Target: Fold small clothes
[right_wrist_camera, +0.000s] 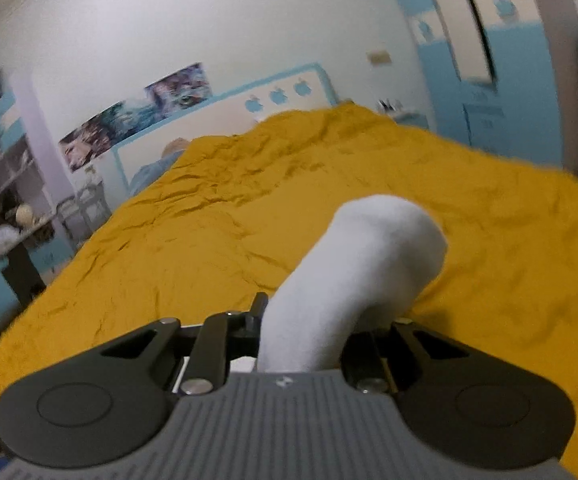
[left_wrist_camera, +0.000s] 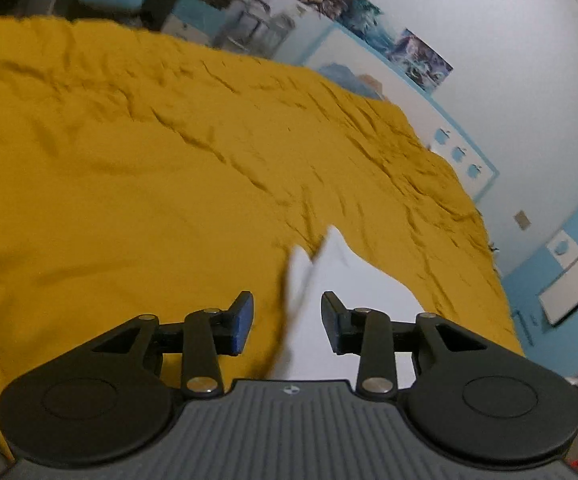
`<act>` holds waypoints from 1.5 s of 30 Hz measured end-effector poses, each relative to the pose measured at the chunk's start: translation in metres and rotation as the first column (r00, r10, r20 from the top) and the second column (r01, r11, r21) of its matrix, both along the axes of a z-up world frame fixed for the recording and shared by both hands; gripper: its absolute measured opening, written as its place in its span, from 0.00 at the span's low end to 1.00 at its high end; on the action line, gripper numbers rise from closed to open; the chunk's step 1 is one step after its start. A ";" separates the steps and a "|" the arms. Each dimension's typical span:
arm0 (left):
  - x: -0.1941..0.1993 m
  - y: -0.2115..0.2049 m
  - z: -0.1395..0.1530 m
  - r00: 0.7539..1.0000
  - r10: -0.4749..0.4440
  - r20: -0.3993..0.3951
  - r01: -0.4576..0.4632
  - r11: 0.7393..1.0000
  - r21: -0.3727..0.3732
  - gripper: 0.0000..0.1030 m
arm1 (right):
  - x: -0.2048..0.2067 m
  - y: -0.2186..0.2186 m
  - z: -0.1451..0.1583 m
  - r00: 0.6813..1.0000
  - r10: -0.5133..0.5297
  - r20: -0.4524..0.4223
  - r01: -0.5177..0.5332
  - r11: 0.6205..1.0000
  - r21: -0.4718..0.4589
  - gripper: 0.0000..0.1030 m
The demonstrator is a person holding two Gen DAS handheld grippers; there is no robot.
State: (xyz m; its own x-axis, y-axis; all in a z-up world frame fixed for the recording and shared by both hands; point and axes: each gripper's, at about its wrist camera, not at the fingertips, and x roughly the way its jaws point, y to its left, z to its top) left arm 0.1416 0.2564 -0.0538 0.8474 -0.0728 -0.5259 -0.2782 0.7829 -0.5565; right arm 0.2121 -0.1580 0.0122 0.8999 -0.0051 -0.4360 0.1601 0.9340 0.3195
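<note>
Above a mustard bedspread [right_wrist_camera: 209, 240], the right gripper [right_wrist_camera: 301, 336] pinches a soft, light, floppy white sock [right_wrist_camera: 373, 256], best held at its cuff, while the left gripper [left_wrist_camera: 287, 322] gapes half-open, gripping nothing.

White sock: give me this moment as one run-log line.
right claw: shut on white sock, lifted off yellow bedspread | left claw: open, holding nothing, white cloth blurred beyond it | fold: not done
</note>
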 end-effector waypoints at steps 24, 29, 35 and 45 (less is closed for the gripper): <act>-0.014 0.063 -0.010 0.997 0.071 0.032 -0.061 0.967 -0.248 0.40 | -0.002 0.307 -0.042 0.636 0.724 -0.266 -0.747 0.491 -0.448 0.52; -0.008 0.049 -0.006 1.000 0.004 0.029 0.002 0.979 -0.202 0.40 | -0.034 0.271 -0.030 0.592 0.791 -0.157 -0.769 0.495 -0.404 0.66; -0.003 0.021 -0.003 0.985 -0.158 0.066 0.167 0.972 -0.167 0.40 | -0.073 0.176 -0.018 0.722 0.691 -0.039 -0.654 0.662 -0.366 0.72; 0.004 -0.048 0.000 0.971 -0.239 0.022 0.233 0.961 0.150 0.27 | -0.088 0.113 -0.054 0.839 0.523 -0.154 -0.539 0.754 -0.376 0.74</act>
